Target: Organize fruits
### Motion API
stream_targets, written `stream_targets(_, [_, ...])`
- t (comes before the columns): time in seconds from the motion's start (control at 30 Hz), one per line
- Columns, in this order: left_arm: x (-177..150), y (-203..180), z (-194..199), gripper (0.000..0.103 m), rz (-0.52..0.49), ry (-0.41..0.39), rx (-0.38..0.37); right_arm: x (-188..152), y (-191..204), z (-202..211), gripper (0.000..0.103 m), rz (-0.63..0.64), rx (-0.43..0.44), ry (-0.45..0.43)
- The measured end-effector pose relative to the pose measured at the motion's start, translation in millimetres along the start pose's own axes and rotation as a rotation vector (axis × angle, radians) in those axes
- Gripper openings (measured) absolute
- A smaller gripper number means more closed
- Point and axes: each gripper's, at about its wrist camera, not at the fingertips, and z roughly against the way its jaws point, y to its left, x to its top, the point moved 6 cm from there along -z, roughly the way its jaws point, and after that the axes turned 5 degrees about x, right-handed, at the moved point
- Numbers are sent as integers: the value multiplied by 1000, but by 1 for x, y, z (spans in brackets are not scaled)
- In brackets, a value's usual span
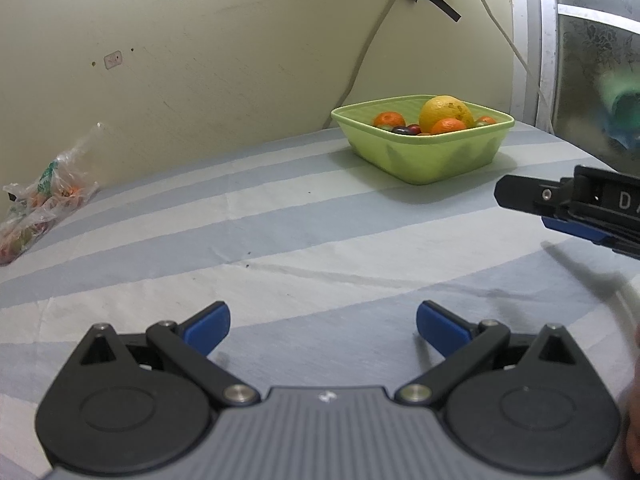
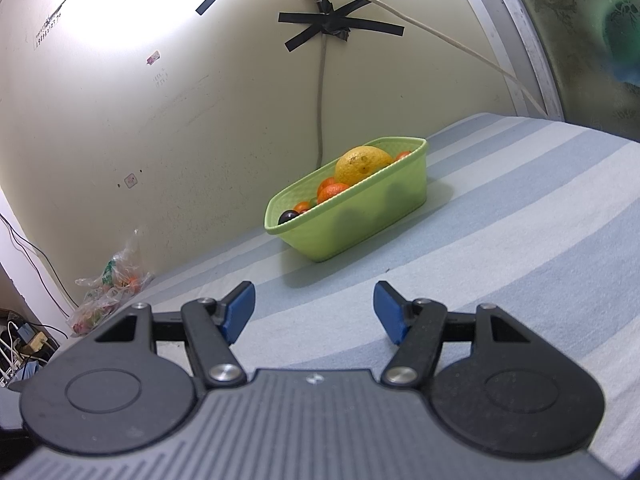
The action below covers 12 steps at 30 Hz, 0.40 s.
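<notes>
A light green basket (image 1: 424, 160) stands on the striped cloth near the wall; it also shows in the right wrist view (image 2: 360, 216). It holds a large yellow citrus (image 1: 445, 112), several small oranges (image 1: 449, 126) and a dark plum (image 1: 404, 129). My left gripper (image 1: 323, 330) is open and empty, low over the cloth, well short of the basket. My right gripper (image 2: 314, 312) is open and empty; it also shows at the right edge of the left wrist view (image 1: 568, 208), beside the basket.
A clear plastic bag (image 1: 36, 208) with more fruit lies at the far left against the wall, also seen in the right wrist view (image 2: 108, 292). A cable (image 2: 321, 92) taped to the wall hangs behind the basket. A window frame (image 1: 540, 40) is at right.
</notes>
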Motion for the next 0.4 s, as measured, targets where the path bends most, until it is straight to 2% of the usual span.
stream_targets(0.4, [1,-2,2,103,-3,-15,-35,0,0,0,68,0,0,0])
